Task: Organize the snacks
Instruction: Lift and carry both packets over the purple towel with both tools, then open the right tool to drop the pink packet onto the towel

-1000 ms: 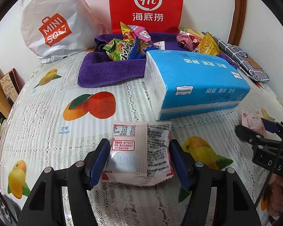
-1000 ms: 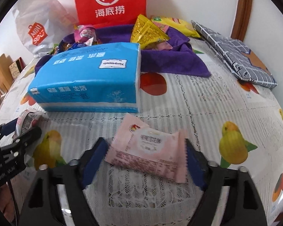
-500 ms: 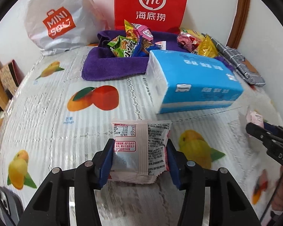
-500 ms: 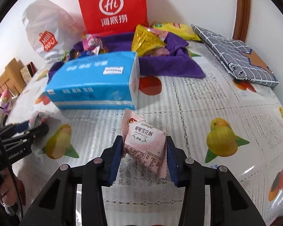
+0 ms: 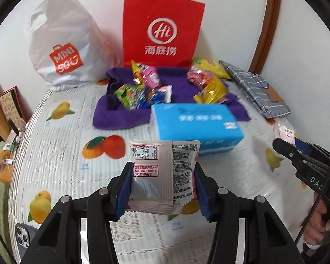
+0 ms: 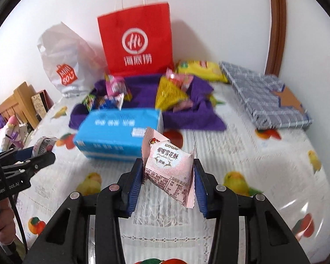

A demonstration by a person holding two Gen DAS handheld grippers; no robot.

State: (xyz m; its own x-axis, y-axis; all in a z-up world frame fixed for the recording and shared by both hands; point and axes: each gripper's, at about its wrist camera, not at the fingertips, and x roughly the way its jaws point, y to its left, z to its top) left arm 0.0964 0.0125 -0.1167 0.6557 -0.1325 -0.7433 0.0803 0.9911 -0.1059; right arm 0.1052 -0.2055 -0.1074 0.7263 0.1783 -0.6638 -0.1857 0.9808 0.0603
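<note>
A white snack packet (image 5: 164, 175) sits low in the centre of the left wrist view, printed back toward the camera, pinched at its sides by the left gripper (image 5: 162, 190) and clear of the fruit-print tablecloth (image 5: 61, 154). In the right wrist view a pink snowflake-crisp packet (image 6: 168, 168) sits tilted just below centre, squeezed between the blue pads of the right gripper (image 6: 167, 187) — the wrapper buckles a little under the grip.

Both packets are picked up but not yet placed. Higher in the frame, a purple towel (image 5: 123, 118) already carries two clusters: green, blue and pink wrappers (image 5: 140, 88) toward its left, yellow and pink bags (image 5: 209, 83) toward its right. By my reading the sorting is well under way, and these two look like the last loose pieces; what remains is to carry each past the blue tissue pack (image 5: 198, 127) to its matching pile.

The left jaws are partly closed across the packet's width; the right jaws are drawn closer, on a narrower, crumpled hold. A red paper bag (image 5: 162, 30) and a white Miniso bag (image 5: 63, 44) stand behind the towel.
</note>
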